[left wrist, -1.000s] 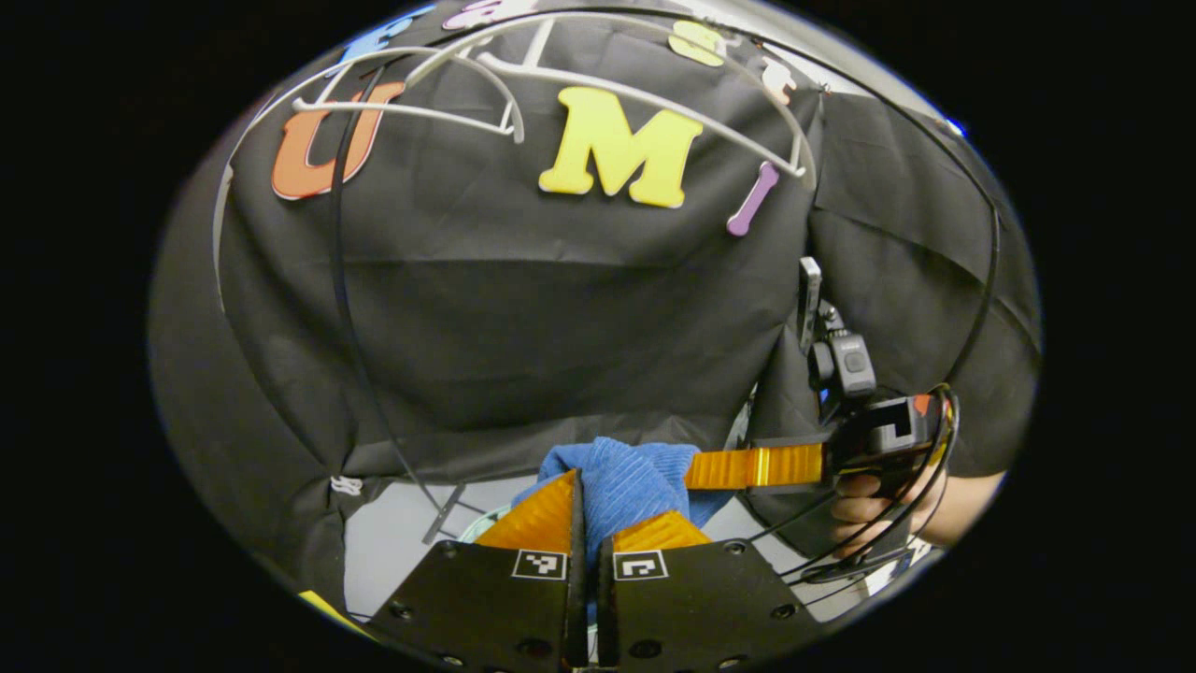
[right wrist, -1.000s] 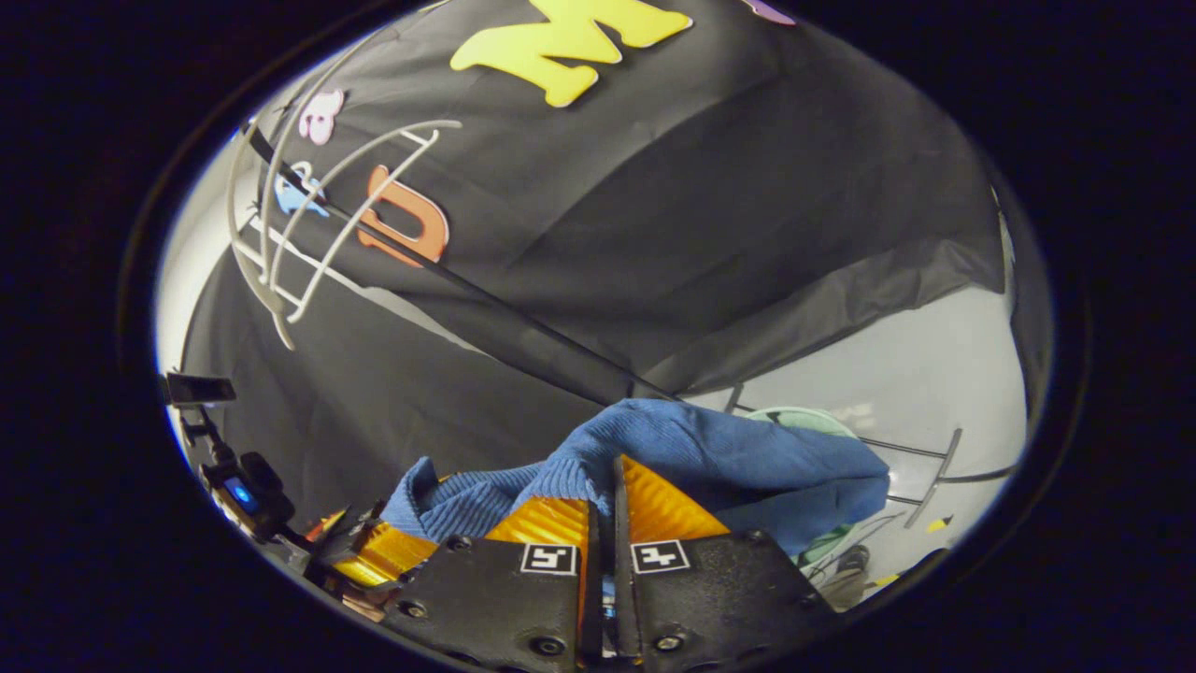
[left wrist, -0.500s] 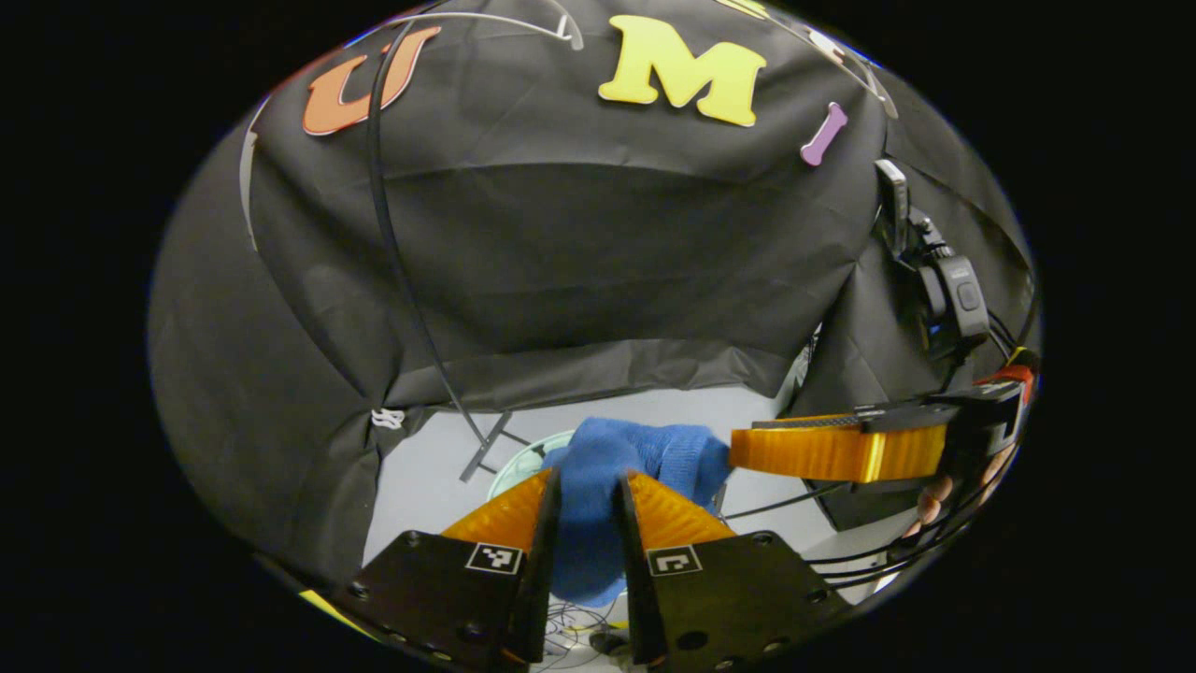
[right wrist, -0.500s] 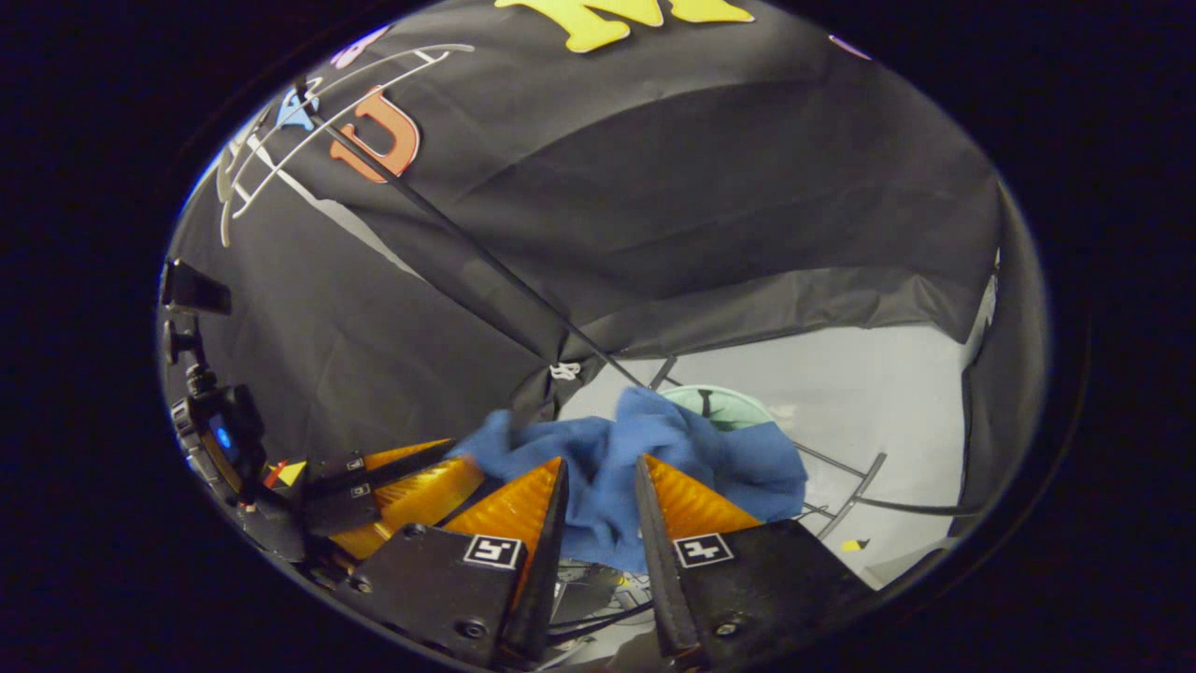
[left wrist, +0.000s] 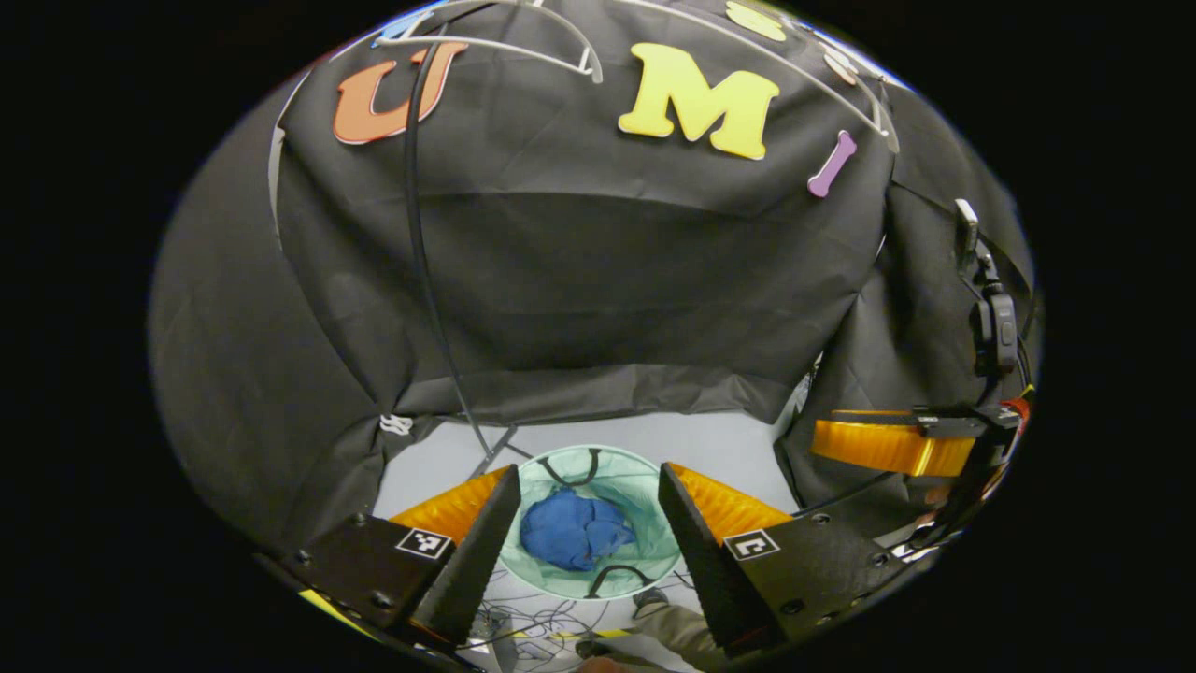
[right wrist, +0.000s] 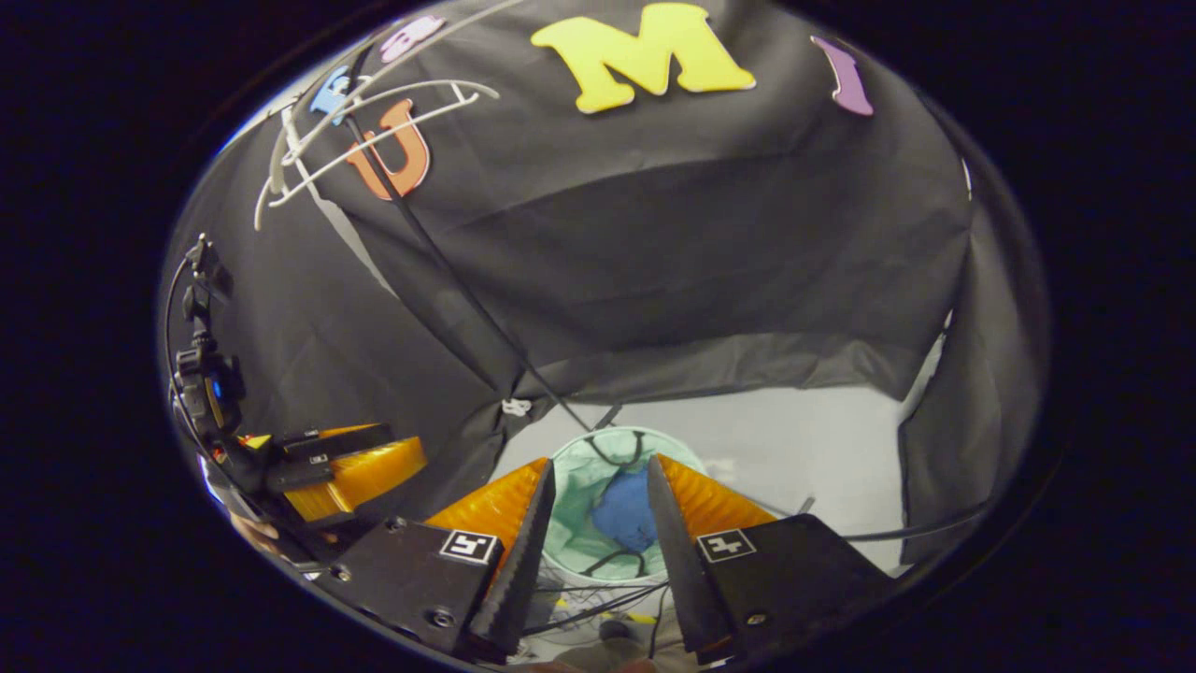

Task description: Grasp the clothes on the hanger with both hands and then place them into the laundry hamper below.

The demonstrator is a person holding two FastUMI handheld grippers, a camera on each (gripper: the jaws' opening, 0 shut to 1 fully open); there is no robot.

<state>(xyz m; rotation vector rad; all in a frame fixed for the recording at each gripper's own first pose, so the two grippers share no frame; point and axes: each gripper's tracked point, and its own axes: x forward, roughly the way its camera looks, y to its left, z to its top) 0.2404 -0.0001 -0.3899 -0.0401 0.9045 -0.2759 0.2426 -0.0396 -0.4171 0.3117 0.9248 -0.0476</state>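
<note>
blue clothes (left wrist: 575,530) crumpled in hamper (left wrist: 645,481)

Blue clothes (left wrist: 575,530) – pale green hamper (left wrist: 645,481) – white hanger (right wrist: 374,140).

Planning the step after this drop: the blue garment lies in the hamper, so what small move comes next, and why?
Probably lift both grippers up and away. The blue garment lies bunched inside the laundry hamper, the left gripper and right gripper hang open above it, touching nothing, and the hangers look bare.
</note>
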